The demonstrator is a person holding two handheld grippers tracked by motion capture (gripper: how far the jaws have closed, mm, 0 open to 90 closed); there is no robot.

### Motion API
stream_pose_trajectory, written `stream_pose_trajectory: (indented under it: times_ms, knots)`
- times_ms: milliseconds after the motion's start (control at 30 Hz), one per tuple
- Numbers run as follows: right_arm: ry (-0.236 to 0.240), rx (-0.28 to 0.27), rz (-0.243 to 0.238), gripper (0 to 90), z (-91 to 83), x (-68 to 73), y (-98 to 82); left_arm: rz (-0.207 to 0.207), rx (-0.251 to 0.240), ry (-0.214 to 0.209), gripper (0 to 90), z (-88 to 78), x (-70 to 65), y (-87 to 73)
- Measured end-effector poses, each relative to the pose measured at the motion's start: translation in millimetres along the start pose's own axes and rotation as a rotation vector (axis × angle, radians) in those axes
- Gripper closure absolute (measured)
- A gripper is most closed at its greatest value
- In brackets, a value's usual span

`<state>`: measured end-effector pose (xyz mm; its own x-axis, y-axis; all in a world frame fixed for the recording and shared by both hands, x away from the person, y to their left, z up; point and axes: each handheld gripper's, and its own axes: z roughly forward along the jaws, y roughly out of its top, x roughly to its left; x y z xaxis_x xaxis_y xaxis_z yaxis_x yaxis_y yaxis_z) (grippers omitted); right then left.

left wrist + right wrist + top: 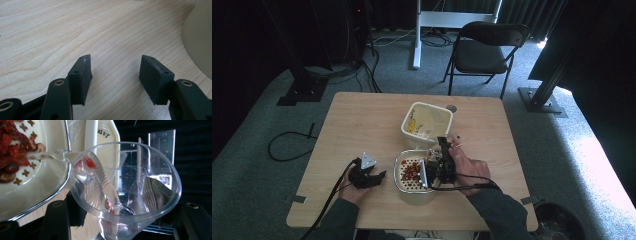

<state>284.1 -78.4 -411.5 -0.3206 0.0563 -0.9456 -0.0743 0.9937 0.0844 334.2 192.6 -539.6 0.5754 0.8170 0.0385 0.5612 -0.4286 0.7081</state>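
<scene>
A clear plastic cup is tipped on its side, with my right gripper shut on it. Water runs from its lip onto red dried fruit lying in a cream perforated strainer. In the high view the strainer bowl stands near the table's front edge, and my right gripper hangs over its right side. My left gripper rests just left of the bowl; its jaws stand open over bare wood, nothing between them.
A second cream tub stands just behind the bowl. A small round object lies near the table's far edge. A folding chair and a white stand are beyond the table, and a bin sits at front right.
</scene>
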Motion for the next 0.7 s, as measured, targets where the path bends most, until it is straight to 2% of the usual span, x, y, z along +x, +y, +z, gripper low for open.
stream_pose_trajectory:
  times_ms: [500, 600, 633, 700]
  knots:
    - [-0.073, 0.035, -0.137, 39.3, -0.7, 6.0, 2.2, 0.000, 0.001, -0.001, 44.1, 0.1, 0.1, 0.1]
    - [-0.108, 0.048, -0.204, 39.4, -1.5, 9.0, 4.1, 0.000, 0.000, -0.002, 44.1, 0.2, 0.2, 0.0]
    - [-0.108, 0.048, -0.204, 39.4, -1.5, 9.0, 4.1, 0.000, 0.000, -0.002, 44.1, 0.2, 0.2, 0.0]
    - [-0.127, 0.053, -0.236, 39.4, -1.7, 11.2, 4.6, 0.001, 0.001, -0.002, 44.1, 0.1, 0.2, 0.0]
